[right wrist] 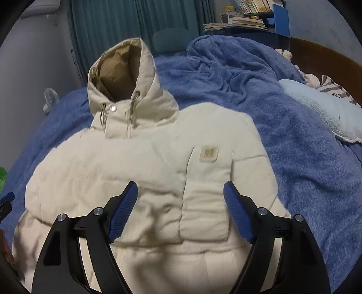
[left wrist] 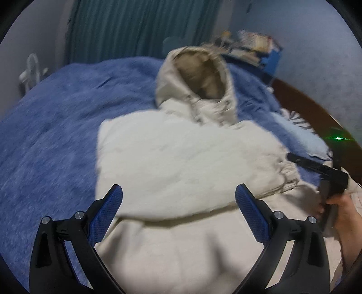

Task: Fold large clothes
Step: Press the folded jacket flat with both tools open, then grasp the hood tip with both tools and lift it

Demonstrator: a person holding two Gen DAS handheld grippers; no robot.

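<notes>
My left gripper (left wrist: 178,217) and right gripper (right wrist: 180,211) hover spread and empty over the cream padded hooded jacket (right wrist: 144,171) on the blue fleece blanket (right wrist: 294,140); hood (right wrist: 122,74) far, hem nearest, both equally close.

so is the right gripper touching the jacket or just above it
Cannot tell. In the right wrist view the right gripper has its jaws wide open over the cream jacket, but no contact or gap shows plainly.

Home bedroom, blue blanket (right wrist: 260,108) on bed, teal curtains (right wrist: 135,27), bookshelf (right wrist: 253,15)
</notes>
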